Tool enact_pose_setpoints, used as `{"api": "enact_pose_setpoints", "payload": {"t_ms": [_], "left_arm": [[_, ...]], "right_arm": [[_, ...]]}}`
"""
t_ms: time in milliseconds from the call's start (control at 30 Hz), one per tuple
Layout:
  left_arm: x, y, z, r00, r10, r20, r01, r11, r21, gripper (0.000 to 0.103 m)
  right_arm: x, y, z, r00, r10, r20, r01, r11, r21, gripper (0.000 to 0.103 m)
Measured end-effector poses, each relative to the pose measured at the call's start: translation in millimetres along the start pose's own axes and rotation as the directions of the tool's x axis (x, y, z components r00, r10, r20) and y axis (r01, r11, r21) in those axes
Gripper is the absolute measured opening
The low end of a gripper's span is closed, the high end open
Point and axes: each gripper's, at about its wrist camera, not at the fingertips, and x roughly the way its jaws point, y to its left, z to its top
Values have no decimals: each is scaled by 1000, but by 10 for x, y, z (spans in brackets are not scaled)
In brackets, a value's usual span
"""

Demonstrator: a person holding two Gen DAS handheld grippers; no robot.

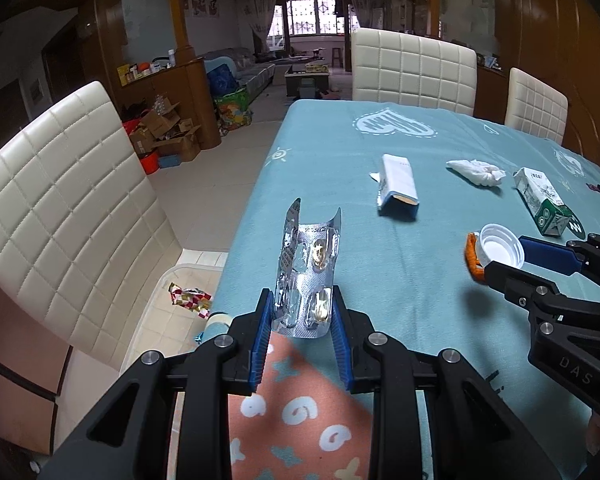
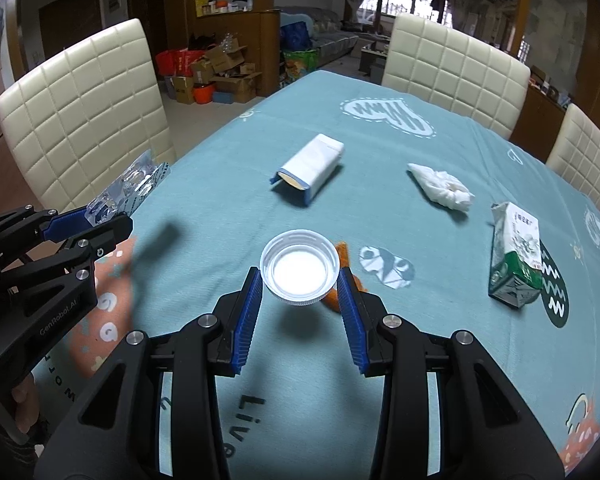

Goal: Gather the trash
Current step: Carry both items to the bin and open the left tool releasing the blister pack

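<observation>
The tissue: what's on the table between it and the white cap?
Nothing but bare cloth between the tissue and the cap, seen in the right wrist view.

Bottle cap [image 2: 300, 267] hides most of the orange scrap [image 2: 346, 256].

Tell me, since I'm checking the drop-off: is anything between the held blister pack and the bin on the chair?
Nothing visible. The left gripper holds the blister pack at the table's edge; the bin sits open just beyond it, holding only a wrapper.
</observation>
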Motion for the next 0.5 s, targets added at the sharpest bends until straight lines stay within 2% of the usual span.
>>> {"api": "enact_pose_setpoints", "payload": {"t_ms": [333,500], "left_arm": [[-1,264,-61,999,37,-1,-37,999,-35,28],[-12,538,-87,996,89,3,-88,993,-76,28]], "right_arm": [[60,337,167,1000,16,14,-15,997,-71,41],[72,581,289,998,36,42,-31,991,-130,40]]}}
